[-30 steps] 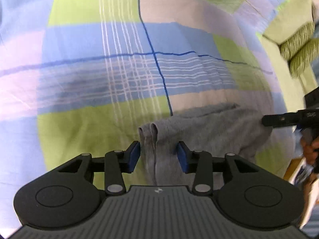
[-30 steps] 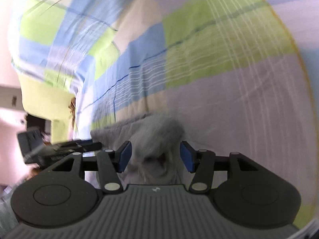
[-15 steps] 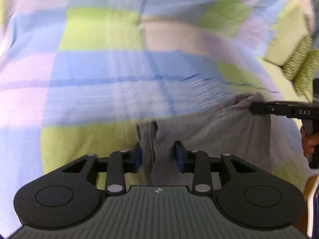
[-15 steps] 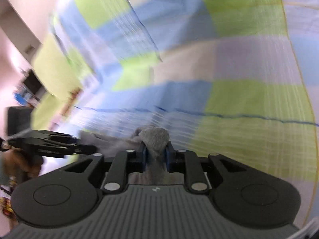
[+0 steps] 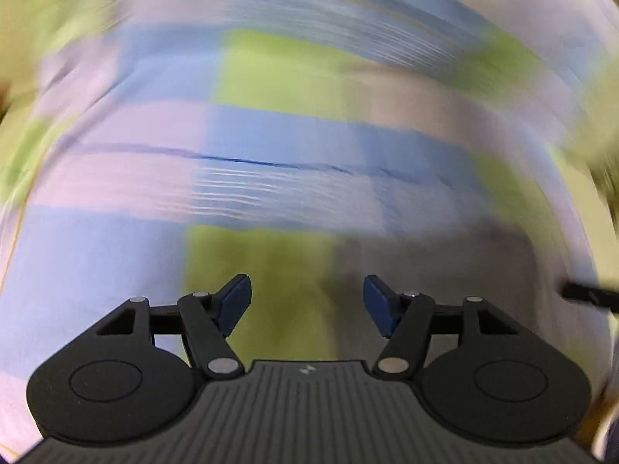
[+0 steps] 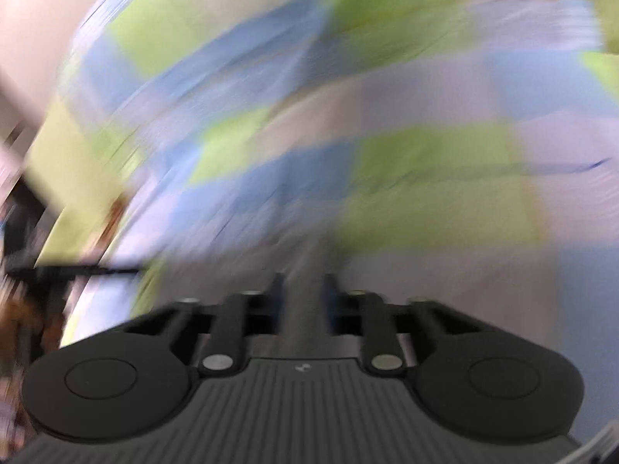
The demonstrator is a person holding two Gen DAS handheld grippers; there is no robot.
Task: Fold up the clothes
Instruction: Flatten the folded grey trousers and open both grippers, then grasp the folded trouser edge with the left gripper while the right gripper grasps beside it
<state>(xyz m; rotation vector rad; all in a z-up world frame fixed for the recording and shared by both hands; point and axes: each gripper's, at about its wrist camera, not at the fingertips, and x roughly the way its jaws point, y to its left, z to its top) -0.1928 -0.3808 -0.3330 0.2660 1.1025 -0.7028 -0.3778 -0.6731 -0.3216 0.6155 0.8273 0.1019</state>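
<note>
Left wrist shows its claw (image 5: 307,305) wide and empty; right claw (image 6: 301,294) pinches grey cloth (image 6: 303,309).

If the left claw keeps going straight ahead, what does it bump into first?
Probably the checked bedsheet. The left claw is open and empty, with the green patch right ahead. The picture is blurry, so the distance is unclear.

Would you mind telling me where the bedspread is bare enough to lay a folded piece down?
The checked bedspread lies bare ahead and left of the open left gripper. It is crowded to the right, where the grey garment spreads toward the right gripper, shut on it.
</note>
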